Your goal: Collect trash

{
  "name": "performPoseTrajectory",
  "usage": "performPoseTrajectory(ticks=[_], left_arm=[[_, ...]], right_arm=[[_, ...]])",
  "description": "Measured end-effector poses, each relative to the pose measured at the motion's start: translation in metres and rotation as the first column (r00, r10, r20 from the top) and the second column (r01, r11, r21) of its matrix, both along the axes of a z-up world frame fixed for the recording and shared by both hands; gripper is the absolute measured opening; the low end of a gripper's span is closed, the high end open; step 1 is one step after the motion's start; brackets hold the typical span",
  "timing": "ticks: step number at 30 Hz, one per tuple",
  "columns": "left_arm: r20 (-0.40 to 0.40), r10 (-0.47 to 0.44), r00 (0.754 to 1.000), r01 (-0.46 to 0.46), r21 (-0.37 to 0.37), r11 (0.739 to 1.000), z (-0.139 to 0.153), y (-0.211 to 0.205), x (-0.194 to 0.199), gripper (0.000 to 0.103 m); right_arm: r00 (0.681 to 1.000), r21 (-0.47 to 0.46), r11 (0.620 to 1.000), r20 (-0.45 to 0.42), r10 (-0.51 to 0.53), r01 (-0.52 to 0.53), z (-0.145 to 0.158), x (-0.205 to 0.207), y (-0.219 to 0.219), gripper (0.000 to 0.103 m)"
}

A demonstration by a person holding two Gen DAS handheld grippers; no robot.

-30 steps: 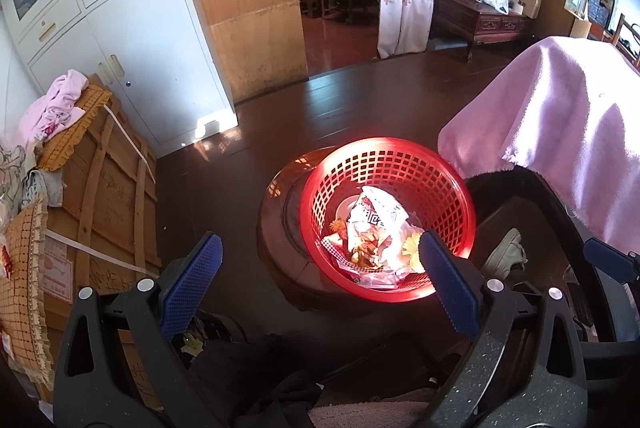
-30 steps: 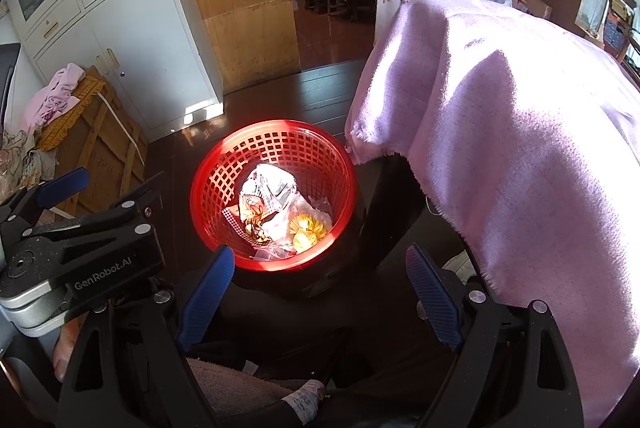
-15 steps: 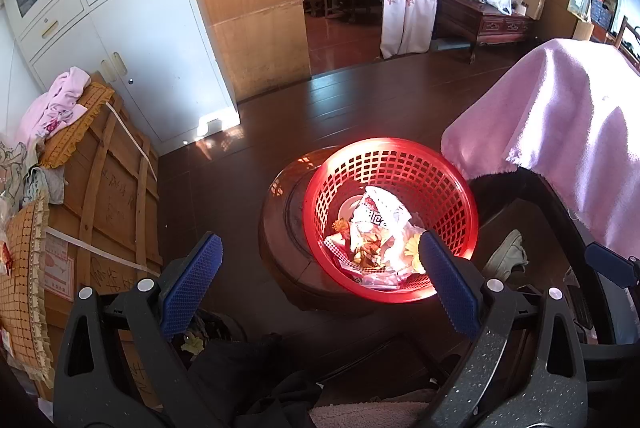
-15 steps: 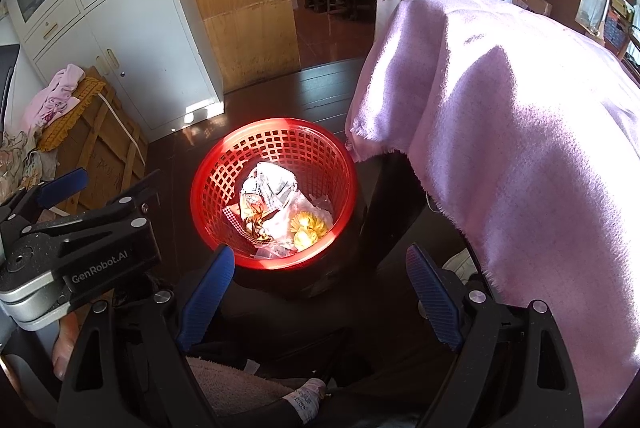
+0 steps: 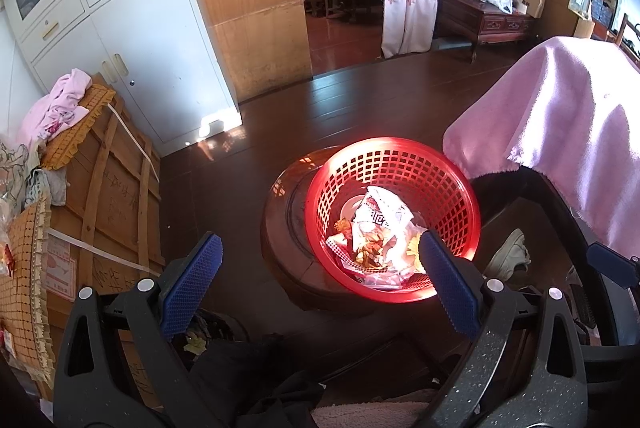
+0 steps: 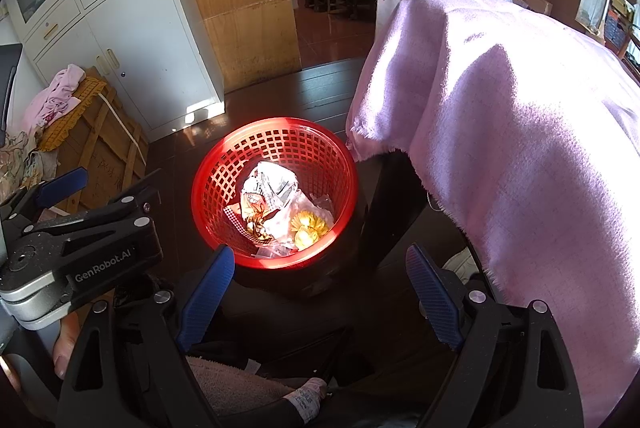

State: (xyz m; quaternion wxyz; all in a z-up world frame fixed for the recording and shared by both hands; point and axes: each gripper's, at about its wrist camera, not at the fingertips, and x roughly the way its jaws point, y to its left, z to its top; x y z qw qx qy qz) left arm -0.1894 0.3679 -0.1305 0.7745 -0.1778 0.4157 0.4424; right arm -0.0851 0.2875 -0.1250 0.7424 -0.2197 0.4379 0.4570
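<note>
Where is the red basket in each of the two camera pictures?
Left wrist view: the red basket sits right of middle, partly behind the left gripper's right finger.
Right wrist view: the red basket sits left of middle, above the right gripper's left finger.
Shared landmark: the pink cloth hangs just right of it.

One brand name reads clearly; the other marks stay illegible to us.

At nine o'clock in the right wrist view we read "GenRobot.AI" in pale letters on the black body of the left gripper (image 6: 60,184). In the left wrist view, at eight o'clock, we see dark handwritten characters on the slatted wooden crate (image 5: 108,212) and a printed paper label near its lower corner, both too unclear to read. The crumpled white wrapper (image 5: 382,214) in the red plastic mesh basket (image 5: 456,212) carries a black square pattern and red print we cannot make out.
</note>
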Motion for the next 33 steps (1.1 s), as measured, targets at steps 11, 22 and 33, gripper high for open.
performPoseTrajectory(ticks=[11,22,33], left_arm=[[-0.001,0.001,1.0,-0.001,-0.001,1.0,-0.0004,0.0004,-0.0005,0.095],[-0.002,0.003,1.0,-0.003,-0.002,1.0,-0.0009,0.001,-0.001,0.095],[-0.003,0.003,1.0,-0.003,-0.001,1.0,-0.0013,0.0012,-0.0016,0.095]], right_arm=[[1.0,0.001,1.0,0.001,0.0,0.0,0.0,0.0001,-0.0001,0.086],[1.0,0.001,1.0,0.0,-0.001,0.001,-0.0002,0.0004,-0.0002,0.086],[1.0,0.0,1.0,-0.001,0.0,0.0,-0.0005,0.0006,-0.0003,0.086]])
